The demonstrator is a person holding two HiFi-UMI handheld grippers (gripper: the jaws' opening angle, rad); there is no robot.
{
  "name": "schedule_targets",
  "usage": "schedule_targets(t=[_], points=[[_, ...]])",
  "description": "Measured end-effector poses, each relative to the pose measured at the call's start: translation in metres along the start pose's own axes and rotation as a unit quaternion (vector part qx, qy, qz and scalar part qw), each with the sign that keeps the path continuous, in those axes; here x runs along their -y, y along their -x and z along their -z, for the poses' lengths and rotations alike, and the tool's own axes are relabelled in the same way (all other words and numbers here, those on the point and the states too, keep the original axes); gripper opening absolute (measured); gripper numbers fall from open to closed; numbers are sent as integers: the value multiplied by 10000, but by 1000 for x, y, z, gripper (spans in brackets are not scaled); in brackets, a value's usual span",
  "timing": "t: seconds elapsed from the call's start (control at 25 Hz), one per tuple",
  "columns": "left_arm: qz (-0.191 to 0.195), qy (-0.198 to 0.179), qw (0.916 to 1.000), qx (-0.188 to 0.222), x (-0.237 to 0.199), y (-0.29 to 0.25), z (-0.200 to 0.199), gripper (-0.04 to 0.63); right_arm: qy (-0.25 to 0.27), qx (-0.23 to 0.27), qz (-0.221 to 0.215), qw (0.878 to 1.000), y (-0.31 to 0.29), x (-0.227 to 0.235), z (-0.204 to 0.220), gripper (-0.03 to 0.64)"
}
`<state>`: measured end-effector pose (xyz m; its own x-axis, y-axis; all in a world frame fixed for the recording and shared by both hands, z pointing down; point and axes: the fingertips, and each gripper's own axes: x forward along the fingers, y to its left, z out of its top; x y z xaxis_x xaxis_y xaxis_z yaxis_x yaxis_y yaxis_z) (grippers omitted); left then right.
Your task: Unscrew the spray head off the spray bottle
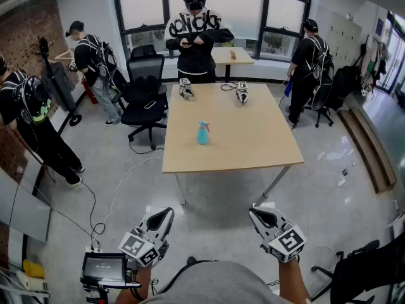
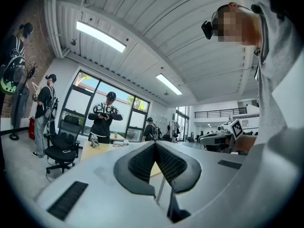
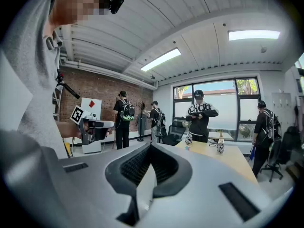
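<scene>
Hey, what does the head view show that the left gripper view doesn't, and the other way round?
Only the head view: the blue spray bottle standing upright on the table, and a small screen near the floor at lower left. Only the left gripper view: the ceiling lights, and the left gripper seen close up, jaws shut with nothing between them. Both: the table, the person in the black-and-white top behind it, the black office chair and the right gripper.
</scene>
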<state>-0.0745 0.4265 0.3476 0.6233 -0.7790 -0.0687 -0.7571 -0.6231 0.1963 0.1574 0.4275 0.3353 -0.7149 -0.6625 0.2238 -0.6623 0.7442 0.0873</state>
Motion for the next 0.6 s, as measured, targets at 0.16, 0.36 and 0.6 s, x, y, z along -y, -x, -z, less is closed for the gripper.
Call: schedule_targets(t=[0.16, 0.36, 0.6], points=[[16, -10, 10000, -10, 4, 0, 1, 5, 23, 128, 8, 9999, 4, 2, -2, 5], [196, -218, 9995, 83, -2, -13, -9, 5, -40, 338, 161, 9993, -1, 8, -9, 5], [95, -99, 9999, -55, 0, -9, 0, 5, -152, 43, -19, 9999, -5, 6, 8, 5]])
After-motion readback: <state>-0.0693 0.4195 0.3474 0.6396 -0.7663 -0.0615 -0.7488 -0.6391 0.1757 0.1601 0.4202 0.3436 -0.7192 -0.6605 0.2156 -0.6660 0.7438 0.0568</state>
